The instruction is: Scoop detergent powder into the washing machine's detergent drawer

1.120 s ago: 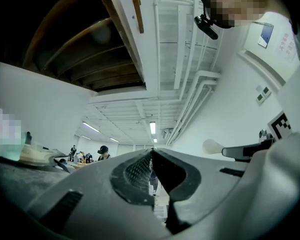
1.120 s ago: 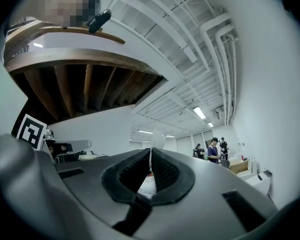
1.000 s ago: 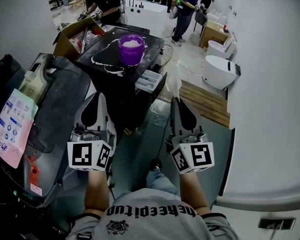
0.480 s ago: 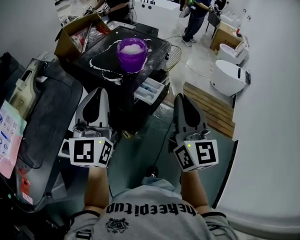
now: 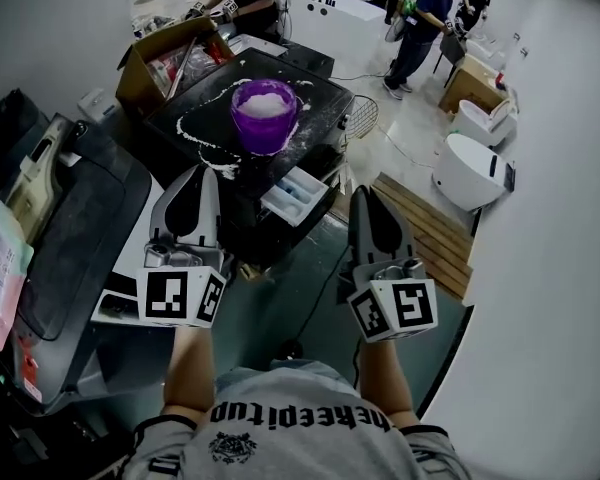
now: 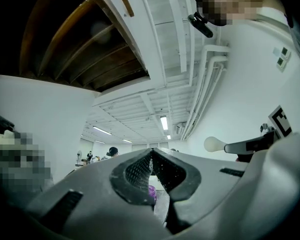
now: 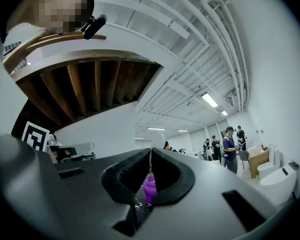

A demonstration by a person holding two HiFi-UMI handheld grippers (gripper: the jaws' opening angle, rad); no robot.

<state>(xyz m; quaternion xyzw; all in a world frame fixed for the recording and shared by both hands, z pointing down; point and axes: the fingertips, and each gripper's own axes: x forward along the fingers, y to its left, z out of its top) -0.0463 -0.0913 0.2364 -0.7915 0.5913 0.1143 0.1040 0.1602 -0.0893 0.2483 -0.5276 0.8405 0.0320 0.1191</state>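
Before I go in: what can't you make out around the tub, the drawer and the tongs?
Scoop: none shows; whether one lies buried in the purple tub is too small to tell, head view.
Detergent drawer: compartments and fill too small, head view; neither gripper view shows it.
Gripper views: the shut left tongs and right tongs cover all but a sliver of the tub.

The person is wearing a grey shirt (image 5: 300, 438) with dark lettering and a small emblem across it, and dark-edged short sleeves. Ahead of the shirt, the left gripper (image 5: 204, 171) and right gripper (image 5: 364, 192) are showing grey tapered shells with black insets and black textured pads (image 6: 132, 171). Nearest the shirt they are carrying white cubes (image 5: 183, 296) with black square markers.
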